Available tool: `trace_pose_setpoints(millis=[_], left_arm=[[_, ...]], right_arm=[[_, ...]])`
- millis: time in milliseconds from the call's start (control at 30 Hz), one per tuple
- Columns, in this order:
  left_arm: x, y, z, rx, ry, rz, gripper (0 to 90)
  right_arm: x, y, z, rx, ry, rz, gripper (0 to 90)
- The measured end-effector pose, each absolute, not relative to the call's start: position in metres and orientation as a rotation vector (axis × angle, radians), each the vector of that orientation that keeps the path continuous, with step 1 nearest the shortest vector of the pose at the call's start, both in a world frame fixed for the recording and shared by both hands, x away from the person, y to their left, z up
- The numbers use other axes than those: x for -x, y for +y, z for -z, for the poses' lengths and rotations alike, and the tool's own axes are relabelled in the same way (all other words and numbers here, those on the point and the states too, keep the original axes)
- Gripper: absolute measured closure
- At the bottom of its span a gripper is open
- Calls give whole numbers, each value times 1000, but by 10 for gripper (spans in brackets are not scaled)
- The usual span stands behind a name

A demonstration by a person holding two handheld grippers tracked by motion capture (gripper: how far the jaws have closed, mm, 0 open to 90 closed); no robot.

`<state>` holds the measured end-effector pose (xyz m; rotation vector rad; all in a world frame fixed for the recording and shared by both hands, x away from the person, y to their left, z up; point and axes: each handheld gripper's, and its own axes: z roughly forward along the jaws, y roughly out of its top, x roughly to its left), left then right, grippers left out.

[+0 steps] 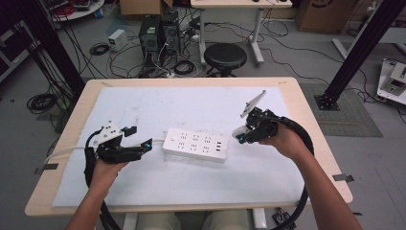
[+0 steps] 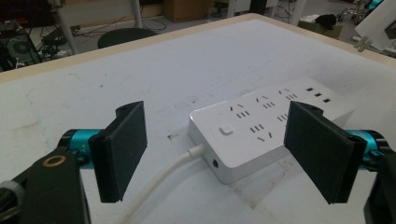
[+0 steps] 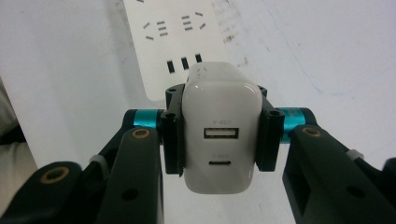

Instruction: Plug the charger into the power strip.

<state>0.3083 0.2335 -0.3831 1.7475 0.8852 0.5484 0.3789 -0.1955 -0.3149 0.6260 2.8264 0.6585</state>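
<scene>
At the lower left of the high view I am holding the left claw [image 1: 143, 146] low over the white-covered surface [image 1: 158, 103], its tips pointing toward the left end of the power strip [image 1: 195, 145]. Its jaws are standing wide apart with nothing clamped between them; in the left gripper view the two black pads [image 2: 123, 149] are sitting to either side of the strip's near end, apart from it, and the white cable [image 2: 163, 179] is running out of that end toward the bottom of the frame. The strip itself is lying flat near the middle of the surface, slightly angled, with its switch button at the left end and its small slots at the right end. Moving to the right of centre in the high view, I am keeping the right claw [image 1: 242, 136] raised just off the strip's right end, tilted down toward it. That claw is clamped on a white charger [image 3: 220, 133]: in the right gripper view the pads are pressing on both of its flanks, and its face with two ports, one above the other, is turned to the camera. Behind the charger, in the upper part of that view, the strip's right end is lying on the surface, and I cannot tell whether the charger is touching it.
</scene>
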Motion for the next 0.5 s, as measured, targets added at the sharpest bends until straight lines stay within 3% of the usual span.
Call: trace_pose_setpoints(millis=[500], left_arm=[[-311, 243, 391, -1742, 896, -541, 213]], right_arm=[[-401, -148, 316, -461, 2903, -604, 632]])
